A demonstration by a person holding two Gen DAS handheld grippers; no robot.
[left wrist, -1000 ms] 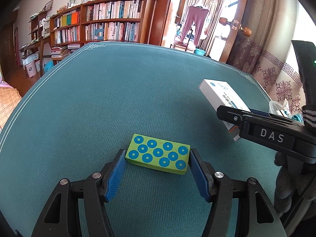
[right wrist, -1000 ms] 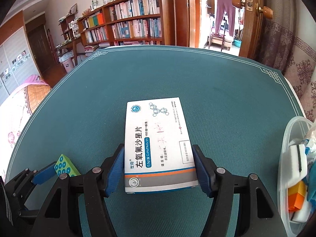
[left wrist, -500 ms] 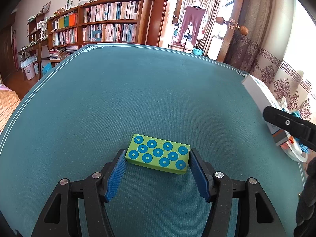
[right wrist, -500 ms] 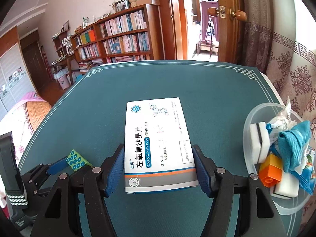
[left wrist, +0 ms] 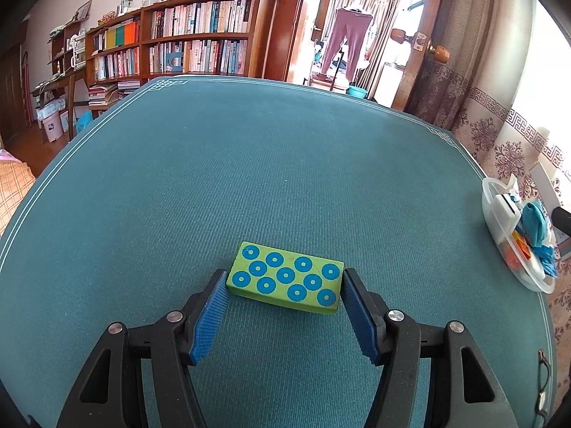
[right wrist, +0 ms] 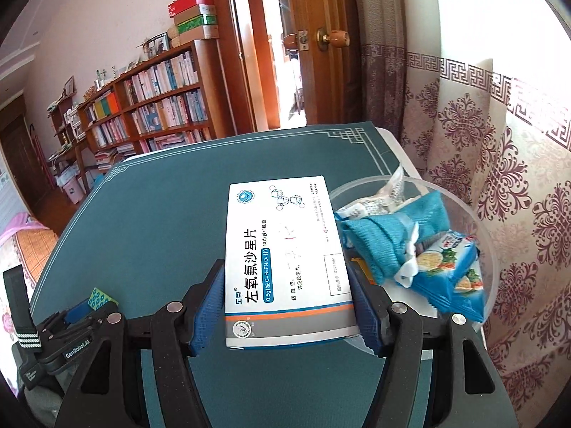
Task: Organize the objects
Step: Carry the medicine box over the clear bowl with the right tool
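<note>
- Gripping a white medicine box (right wrist: 285, 260) printed with blue Chinese characters, right gripper (right wrist: 289, 285) closed on its long sides, blue ribbed pads (right wrist: 210, 306) pressed against both edges.
- Held flat, label up, above the right edge of the teal table mat (right wrist: 171, 207), far end partly over the rim of a clear plastic bowl (right wrist: 489, 249).
- Inside the bowl: blue cloth (right wrist: 389, 235), blue snack packet (right wrist: 449, 278), crinkled white wrapper (right wrist: 378, 203), and an orange piece (right wrist: 360, 264) just showing beside the box.
- Clamped between the left gripper (left wrist: 285, 285) pads: green block with blue dots (left wrist: 285, 278), dotted face up, lying flat on the mat, both blue pads touching its short ends.
- Same block visible small in the right wrist view (right wrist: 101, 297), at the tip of the left tool (right wrist: 71, 328), well apart from the bowl.
- Seen from the left wrist view: bowl (left wrist: 496, 224) at the far right edge of the mat (left wrist: 249, 178), holding a white sponge-like piece (left wrist: 505, 205), blue cloth and orange piece.
- Beyond the table: wooden bookshelf (left wrist: 185, 46) filled with books, open wooden door with round knob (right wrist: 333, 39), patterned curtain (right wrist: 499, 149), purple trousers hanging in the doorway (left wrist: 348, 42).
- Stacked boxes (right wrist: 194, 18) on top of the bookshelf.
</note>
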